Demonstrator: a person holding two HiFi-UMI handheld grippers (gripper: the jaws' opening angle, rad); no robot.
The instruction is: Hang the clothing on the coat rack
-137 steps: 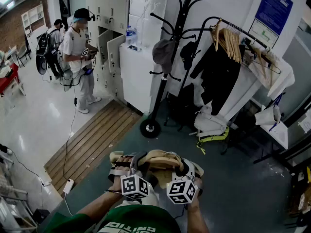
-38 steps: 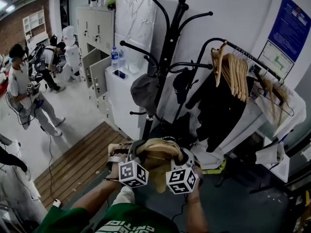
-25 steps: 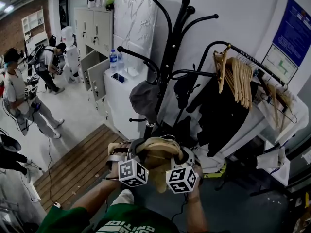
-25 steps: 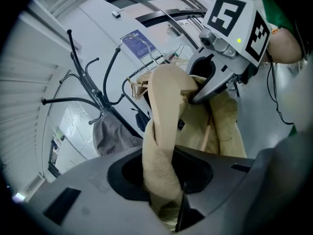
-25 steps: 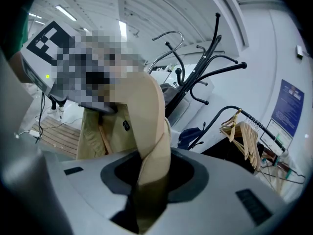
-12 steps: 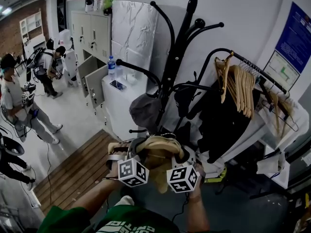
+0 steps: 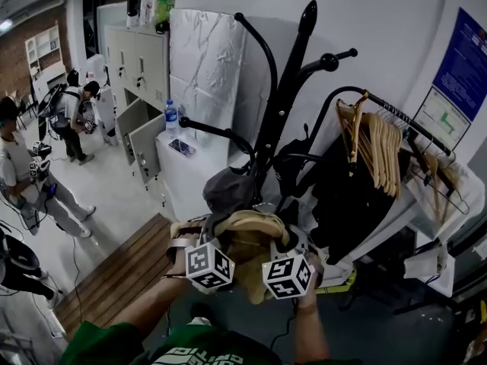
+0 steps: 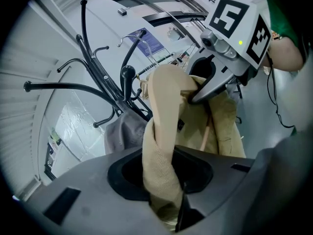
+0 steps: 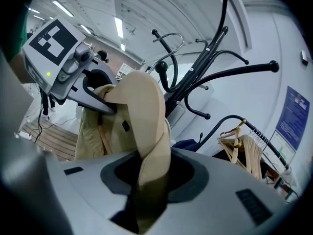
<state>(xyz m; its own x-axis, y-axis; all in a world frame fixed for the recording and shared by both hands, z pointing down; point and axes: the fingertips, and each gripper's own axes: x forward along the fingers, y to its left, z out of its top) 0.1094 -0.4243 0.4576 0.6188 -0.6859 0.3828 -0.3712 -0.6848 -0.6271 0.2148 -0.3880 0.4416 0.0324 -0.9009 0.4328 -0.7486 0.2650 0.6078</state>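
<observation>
One coat, one rack.
The left gripper and right gripper both squeeze the coat; one grey cap hangs on the rack just ahead.

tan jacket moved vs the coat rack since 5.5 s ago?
Yes: toward the black coat rack. The tan jacket, once well short of its base, now sits just below the grey cap hanging on it.

Tan garment, black coat rack, seemingly grey cap

Dim, cool indoor light from ceiling strips; sharp focus, strong fisheye bending, dark vignetted corners.
</observation>
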